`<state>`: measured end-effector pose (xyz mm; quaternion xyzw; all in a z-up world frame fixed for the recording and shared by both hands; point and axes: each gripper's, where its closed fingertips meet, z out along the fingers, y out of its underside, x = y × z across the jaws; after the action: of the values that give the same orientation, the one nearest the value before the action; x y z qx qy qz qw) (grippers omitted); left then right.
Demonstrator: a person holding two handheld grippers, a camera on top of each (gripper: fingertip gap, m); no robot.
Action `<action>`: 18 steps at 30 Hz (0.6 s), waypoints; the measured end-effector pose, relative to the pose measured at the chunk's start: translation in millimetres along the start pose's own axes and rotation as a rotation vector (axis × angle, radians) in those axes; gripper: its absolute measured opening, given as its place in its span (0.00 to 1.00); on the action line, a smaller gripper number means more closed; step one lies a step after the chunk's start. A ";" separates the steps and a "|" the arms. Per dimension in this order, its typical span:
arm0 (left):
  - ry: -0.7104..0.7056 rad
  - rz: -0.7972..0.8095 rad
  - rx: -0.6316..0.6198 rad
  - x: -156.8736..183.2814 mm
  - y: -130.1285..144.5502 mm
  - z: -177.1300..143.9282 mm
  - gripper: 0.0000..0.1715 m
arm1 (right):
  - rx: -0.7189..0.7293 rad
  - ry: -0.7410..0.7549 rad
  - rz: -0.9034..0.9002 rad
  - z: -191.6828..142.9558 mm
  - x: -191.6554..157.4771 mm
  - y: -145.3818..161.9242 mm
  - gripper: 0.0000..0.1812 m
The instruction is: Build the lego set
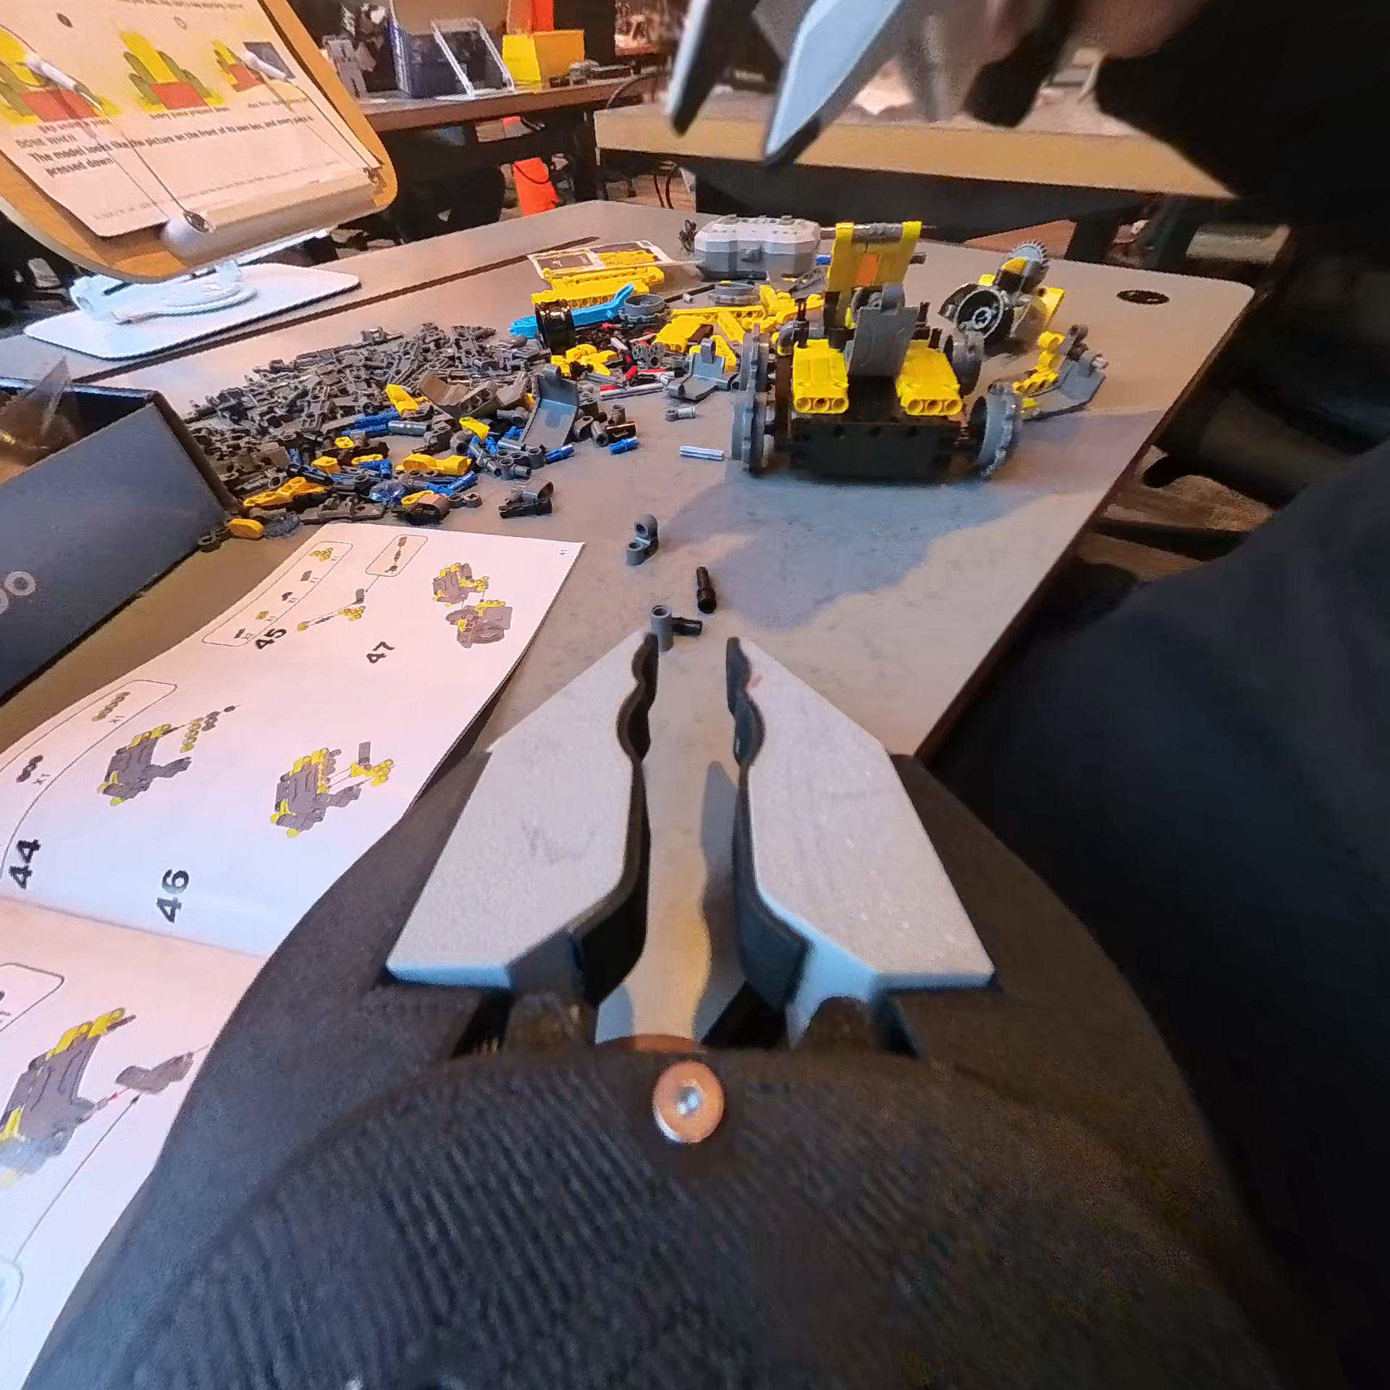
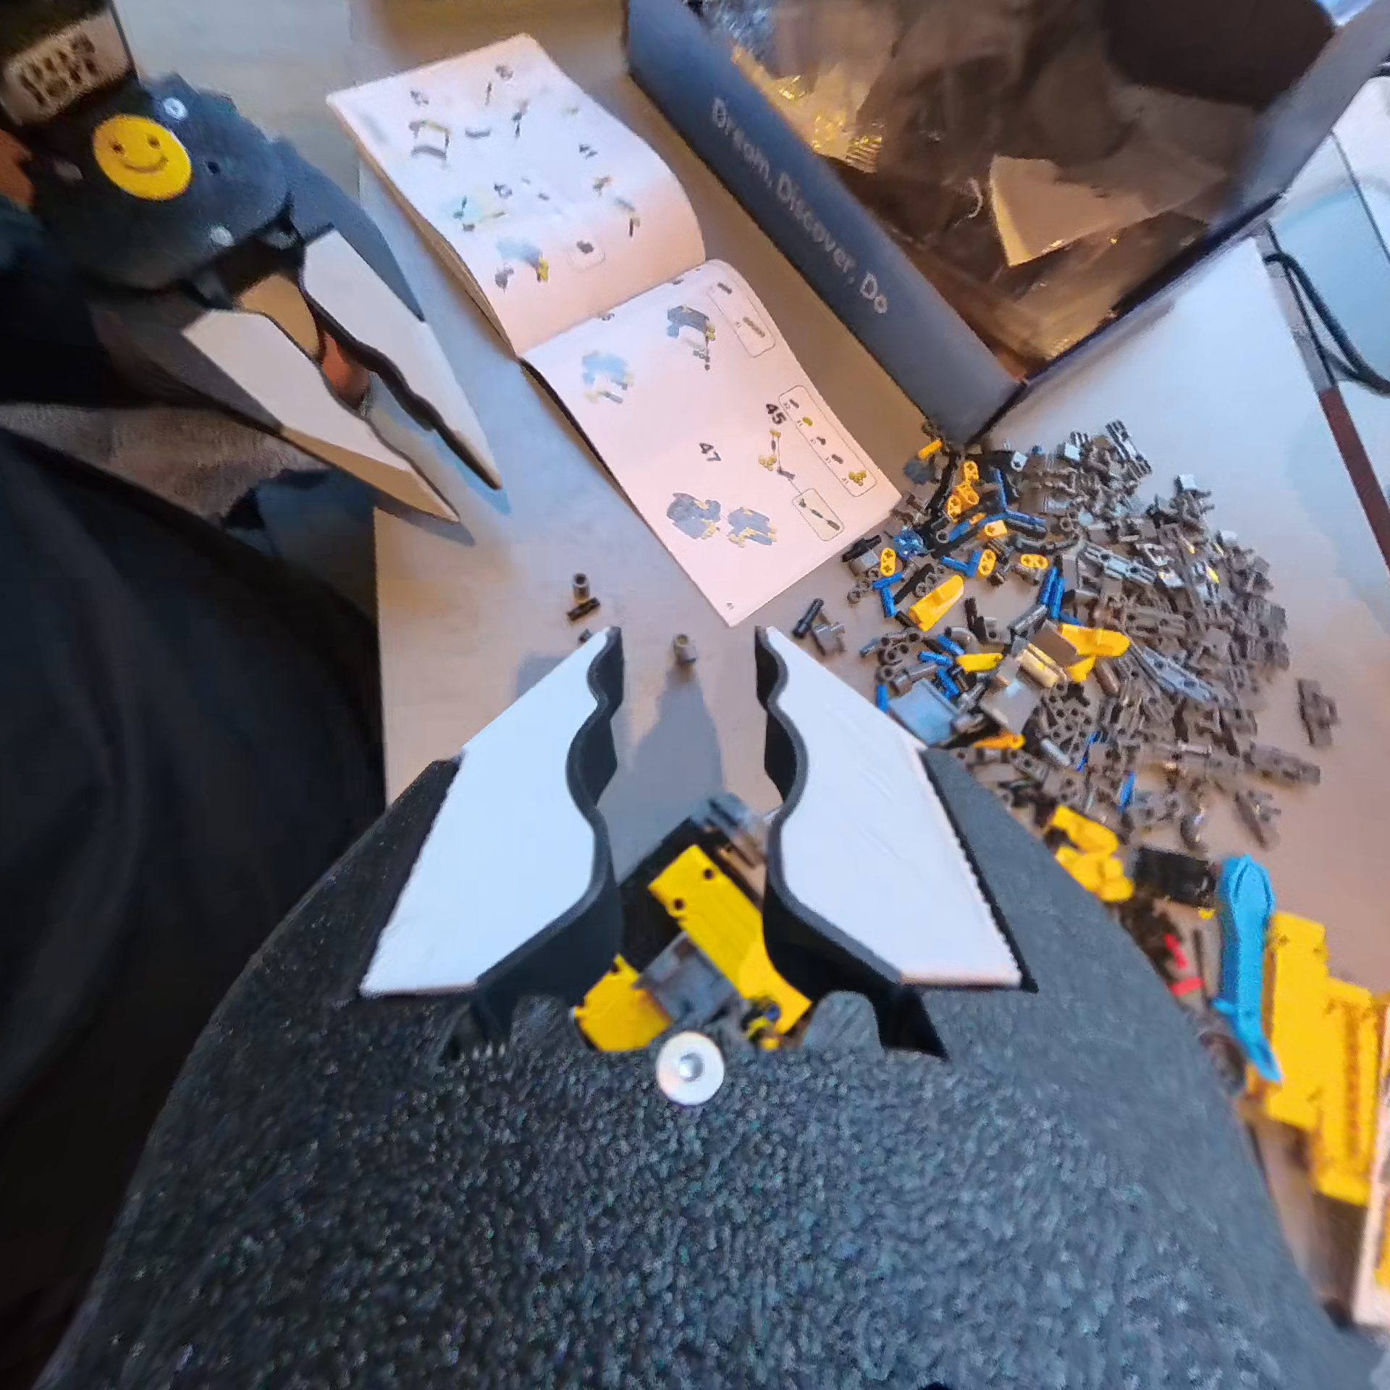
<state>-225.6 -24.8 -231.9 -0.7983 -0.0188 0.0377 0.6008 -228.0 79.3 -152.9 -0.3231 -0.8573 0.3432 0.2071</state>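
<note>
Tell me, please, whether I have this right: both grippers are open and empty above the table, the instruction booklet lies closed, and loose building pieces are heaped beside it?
Not quite: the instruction booklet lies open, its pages spread, as the right wrist view shows. The rest holds: left gripper and right gripper are open and empty above the table, loose building pieces heaped beside the booklet.

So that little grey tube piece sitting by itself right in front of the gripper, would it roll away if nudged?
Probably. The grey tube piece looks round and stands on end on the smooth table, so a nudge could tip it and set it rolling. It seems tiny beside the open right gripper, so likely very light. Being hard plastic, it might slip from the fingers.
</note>
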 end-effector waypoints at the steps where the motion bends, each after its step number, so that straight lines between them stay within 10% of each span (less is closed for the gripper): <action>1: -0.009 0.009 -0.003 -0.9 0.8 -0.9 0.10 | 0.011 0.019 0.024 -4.8 -5.6 1.9 0.21; 12: 0.128 0.091 -0.012 49.2 9.4 -22.8 0.10 | 0.200 0.193 0.288 -25.6 -65.0 26.0 0.29; 18: 0.199 0.092 0.005 62.5 11.3 -35.5 0.10 | 0.301 0.644 0.448 -104.8 -41.9 70.6 0.28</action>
<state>-160.6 -57.3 -235.3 -0.7967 0.0778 -0.0140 0.5991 -108.9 137.0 -138.3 -0.5586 -0.5974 0.3826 0.4297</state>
